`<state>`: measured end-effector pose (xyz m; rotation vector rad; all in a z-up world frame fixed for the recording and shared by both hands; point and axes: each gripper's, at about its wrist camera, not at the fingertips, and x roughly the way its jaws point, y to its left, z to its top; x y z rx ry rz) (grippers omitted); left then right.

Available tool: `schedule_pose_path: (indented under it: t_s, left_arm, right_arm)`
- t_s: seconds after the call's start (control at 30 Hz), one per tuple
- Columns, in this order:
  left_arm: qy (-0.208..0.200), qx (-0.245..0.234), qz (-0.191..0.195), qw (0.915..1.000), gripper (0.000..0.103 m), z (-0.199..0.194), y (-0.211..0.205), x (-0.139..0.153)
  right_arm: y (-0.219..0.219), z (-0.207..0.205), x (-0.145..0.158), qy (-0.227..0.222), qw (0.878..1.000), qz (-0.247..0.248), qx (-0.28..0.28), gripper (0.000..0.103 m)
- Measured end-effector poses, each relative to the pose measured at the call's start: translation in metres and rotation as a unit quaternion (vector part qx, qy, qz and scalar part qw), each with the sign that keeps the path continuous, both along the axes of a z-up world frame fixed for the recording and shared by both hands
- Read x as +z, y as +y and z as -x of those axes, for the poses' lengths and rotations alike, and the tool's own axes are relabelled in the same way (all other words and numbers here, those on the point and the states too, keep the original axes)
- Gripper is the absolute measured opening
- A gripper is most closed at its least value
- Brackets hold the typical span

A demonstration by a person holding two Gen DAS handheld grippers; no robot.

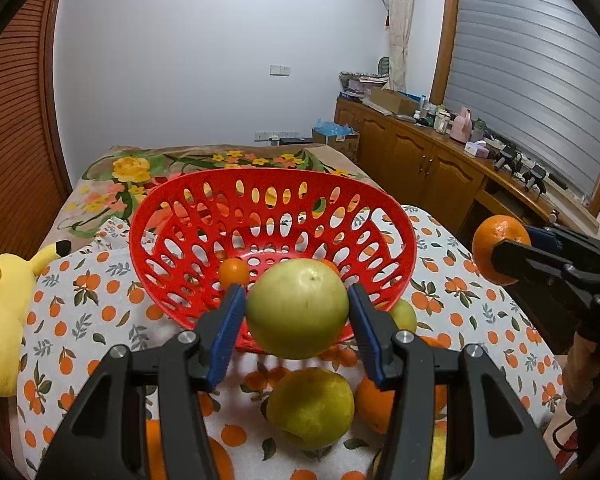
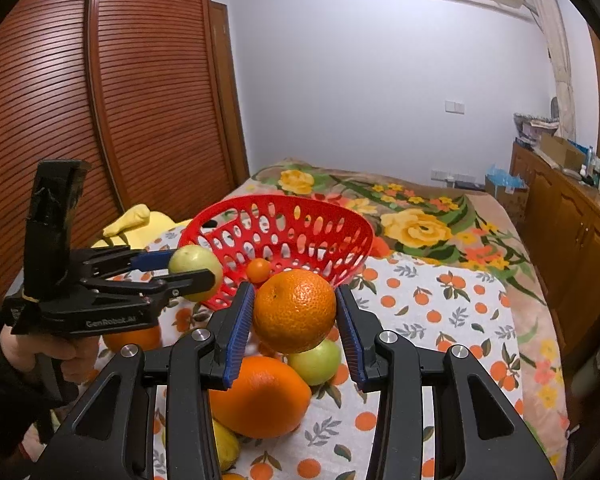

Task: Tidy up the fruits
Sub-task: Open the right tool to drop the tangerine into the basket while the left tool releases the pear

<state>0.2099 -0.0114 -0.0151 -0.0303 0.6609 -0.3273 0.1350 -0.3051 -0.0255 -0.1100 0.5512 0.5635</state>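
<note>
- My left gripper grasps a green apple just before the red basket.
- My right gripper clenches an orange, also before the basket.

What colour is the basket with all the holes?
Red. The basket shows best in the left wrist view.

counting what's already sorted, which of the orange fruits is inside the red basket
Only the small orange fruit lies inside the red basket. The orange in the right gripper is in the air; the others lie on the cloth.
</note>
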Motion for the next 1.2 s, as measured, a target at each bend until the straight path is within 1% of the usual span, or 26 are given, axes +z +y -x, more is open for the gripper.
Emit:
schedule_pose_path:
  t_s: [0.47,0.63,0.8,0.93,1.0,1.2]
  left_arm:
    - [0.013,0.001,0.003,0.9999,0.052,-0.011,0.001,-0.005]
    - [0.026,0.008,-0.003,0.9996,0.052,-0.021,0.001,-0.01]
    - [0.036,0.015,0.002,0.9992,0.052,-0.025,0.005,-0.014]
    - [0.019,0.022,0.01,0.9995,0.053,-0.02,0.01,-0.006]
    - [0.012,0.025,0.011,0.9995,0.055,-0.018,0.013,-0.001]
    - [-0.001,0.034,0.008,0.9994,0.058,-0.013,0.025,0.011]
  right_arm:
    - [0.025,-0.026,-0.006,0.002,1.0,0.031,0.005,0.041]
    - [0.035,-0.044,-0.008,0.013,0.999,0.041,0.008,0.041]
    - [0.042,-0.059,-0.01,0.02,0.999,0.045,0.009,0.041]
    - [0.046,-0.066,-0.016,0.028,0.998,0.053,0.01,0.041]
    - [0.048,-0.071,-0.019,0.036,0.998,0.056,0.01,0.041]
    - [0.056,-0.091,-0.026,0.052,0.997,0.063,0.005,0.041]
